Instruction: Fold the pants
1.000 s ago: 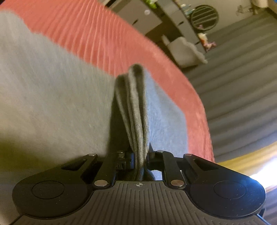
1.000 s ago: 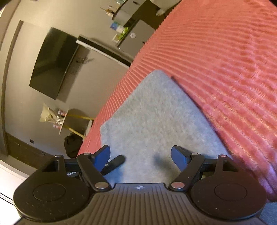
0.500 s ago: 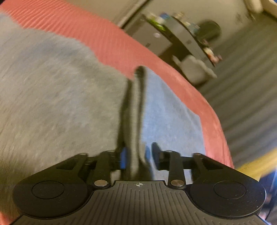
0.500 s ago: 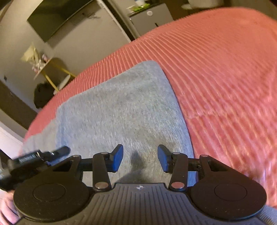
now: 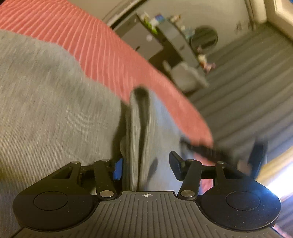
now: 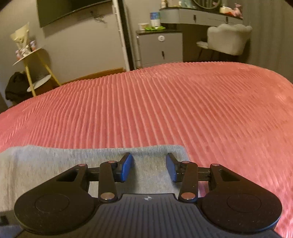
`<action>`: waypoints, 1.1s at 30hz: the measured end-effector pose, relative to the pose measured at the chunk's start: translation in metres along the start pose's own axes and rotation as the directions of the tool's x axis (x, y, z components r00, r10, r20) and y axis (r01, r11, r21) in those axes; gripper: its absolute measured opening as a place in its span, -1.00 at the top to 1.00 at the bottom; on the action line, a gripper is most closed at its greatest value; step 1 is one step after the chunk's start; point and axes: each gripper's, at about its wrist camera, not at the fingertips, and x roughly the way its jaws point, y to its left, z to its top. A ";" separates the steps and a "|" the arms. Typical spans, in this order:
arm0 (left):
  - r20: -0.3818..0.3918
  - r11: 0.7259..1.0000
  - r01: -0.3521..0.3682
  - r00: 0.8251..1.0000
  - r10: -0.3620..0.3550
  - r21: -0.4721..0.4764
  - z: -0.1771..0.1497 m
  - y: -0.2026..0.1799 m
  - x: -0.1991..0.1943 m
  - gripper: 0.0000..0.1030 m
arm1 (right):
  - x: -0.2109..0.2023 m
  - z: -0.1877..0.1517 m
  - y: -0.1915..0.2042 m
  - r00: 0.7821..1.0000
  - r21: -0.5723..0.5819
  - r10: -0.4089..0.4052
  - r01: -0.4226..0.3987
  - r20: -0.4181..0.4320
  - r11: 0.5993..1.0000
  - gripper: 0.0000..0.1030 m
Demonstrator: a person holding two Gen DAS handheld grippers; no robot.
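Grey pants (image 5: 45, 113) lie on a ribbed red bedspread (image 5: 102, 53). In the left wrist view a ribbed fold of the pants (image 5: 134, 139) stands upright between the jaws of my left gripper (image 5: 145, 167), which are apart; the fold rests against the left blue pad (image 5: 118, 168) only. The right gripper shows blurred at the right (image 5: 256, 157). In the right wrist view my right gripper (image 6: 149, 167) is open and empty over the far edge of the pants (image 6: 55, 161), near their right corner.
The red bedspread (image 6: 164, 109) stretches beyond the pants. Past the bed stand a grey cabinet (image 6: 159, 47), a pale chair (image 6: 228, 40), a yellow stand (image 6: 34, 67) and a wall television (image 6: 71, 9). Grey striped floor (image 5: 247, 87) lies beside the bed.
My left gripper has opened and let go of the pants fold. My right gripper has swung level toward the far edge of the pants, its jaws a little closer together.
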 end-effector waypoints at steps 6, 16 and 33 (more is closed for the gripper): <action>-0.015 0.994 0.065 0.998 -0.067 -0.082 0.024 0.017 0.023 0.26 | -0.063 -0.060 -0.019 0.999 0.082 0.050 -0.049 -0.012 0.995 0.13; 0.202 0.999 -0.045 0.978 0.047 -0.014 0.032 0.006 -0.025 0.75 | -0.107 -0.092 -0.038 0.983 0.168 -0.037 0.068 -0.181 0.983 0.14; -0.159 0.985 -0.166 0.972 0.171 0.046 -0.034 -0.019 -0.020 -0.14 | -0.131 -0.113 -0.030 0.975 0.031 -0.044 0.052 -0.219 0.998 -0.02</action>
